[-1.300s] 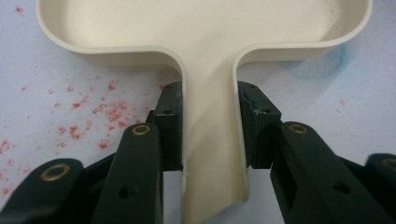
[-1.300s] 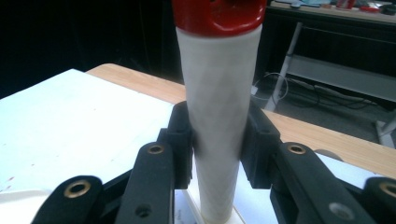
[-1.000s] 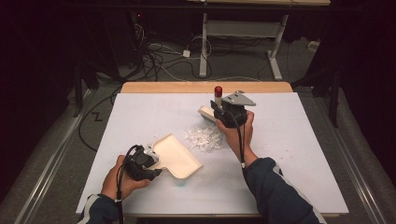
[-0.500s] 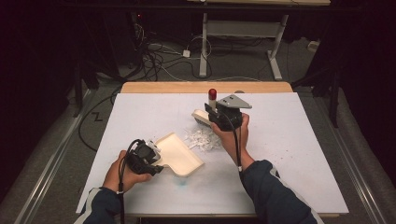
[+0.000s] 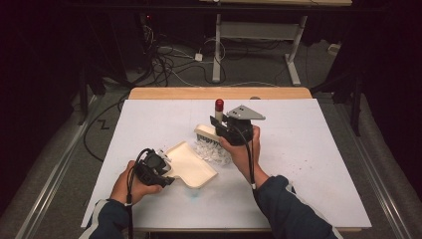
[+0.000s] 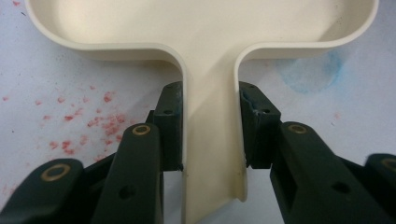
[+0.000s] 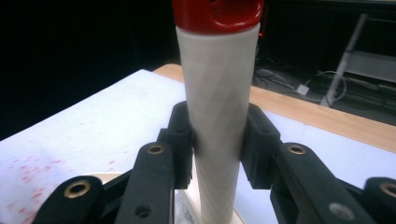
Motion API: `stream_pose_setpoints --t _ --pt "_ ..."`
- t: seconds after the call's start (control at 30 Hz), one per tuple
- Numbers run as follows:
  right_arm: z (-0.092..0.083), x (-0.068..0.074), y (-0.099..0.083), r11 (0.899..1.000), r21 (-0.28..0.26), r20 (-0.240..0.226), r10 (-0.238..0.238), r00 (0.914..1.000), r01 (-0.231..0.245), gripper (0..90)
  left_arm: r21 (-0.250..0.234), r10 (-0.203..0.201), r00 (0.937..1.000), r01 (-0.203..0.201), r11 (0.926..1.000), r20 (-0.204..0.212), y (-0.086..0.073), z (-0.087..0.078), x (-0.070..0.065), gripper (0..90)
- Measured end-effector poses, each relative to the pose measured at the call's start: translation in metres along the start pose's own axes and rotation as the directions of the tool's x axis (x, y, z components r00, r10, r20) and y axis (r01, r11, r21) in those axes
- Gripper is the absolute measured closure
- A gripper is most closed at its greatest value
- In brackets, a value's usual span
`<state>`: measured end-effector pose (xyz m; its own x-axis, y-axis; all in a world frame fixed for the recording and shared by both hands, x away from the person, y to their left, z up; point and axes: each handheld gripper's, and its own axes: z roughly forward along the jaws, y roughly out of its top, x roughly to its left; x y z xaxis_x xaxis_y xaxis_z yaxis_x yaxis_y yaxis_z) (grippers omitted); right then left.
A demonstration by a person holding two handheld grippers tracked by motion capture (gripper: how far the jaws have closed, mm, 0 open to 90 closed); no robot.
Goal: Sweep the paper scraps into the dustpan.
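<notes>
Cream plastic dustpan (image 5: 191, 167): clamped in left gripper (image 6: 210, 135), unmoved. White red-capped brush (image 5: 208, 133): clenched in right gripper (image 7: 217, 144), shifted left over white scraps (image 5: 213, 152).

The high view looks forward and down from above the person's side onto the white table top (image 5: 308, 164), from afar. The left gripper view sits close above the cream plastic dustpan (image 6: 210, 56), also seen from above (image 5: 191, 167). The right gripper view faces level along the red-capped white brush handle (image 7: 217, 107), shared too (image 5: 219, 107).
</notes>
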<state>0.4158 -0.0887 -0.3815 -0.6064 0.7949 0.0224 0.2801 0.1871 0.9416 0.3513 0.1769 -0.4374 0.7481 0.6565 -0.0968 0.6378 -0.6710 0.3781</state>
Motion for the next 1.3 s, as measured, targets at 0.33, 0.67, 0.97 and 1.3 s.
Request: stream_pose_setpoints --t 0.33,0.67,0.97,1.3 --pt "-0.003 0.031 -0.002 0.998 0.004 -0.094 -0.061 0.9937 0.062 69.8 0.000 0.015 0.9999 -0.015 0.9999 -0.005 0.002 0.001 -0.002 62.8" --pt "-0.009 0.049 0.007 0.993 -0.019 -0.185 -0.120 0.9755 0.118 70.6 0.008 0.030 0.9995 -0.030 0.9995 -0.009 0.002 0.001 -0.003 62.8" --pt "-0.020 0.030 0.023 0.994 -0.074 -0.156 -0.087 0.9839 0.076 70.6 0.012 0.051 0.9986 -0.051 0.9986 -0.009 -0.004 -0.001 -0.004 62.8" --pt "-0.045 -0.011 0.028 0.993 -0.098 -0.017 -0.064 0.9978 0.063 70.7 0.034 0.071 0.9975 -0.071 0.9969 -0.005 -0.012 -0.008 -0.007 62.8"
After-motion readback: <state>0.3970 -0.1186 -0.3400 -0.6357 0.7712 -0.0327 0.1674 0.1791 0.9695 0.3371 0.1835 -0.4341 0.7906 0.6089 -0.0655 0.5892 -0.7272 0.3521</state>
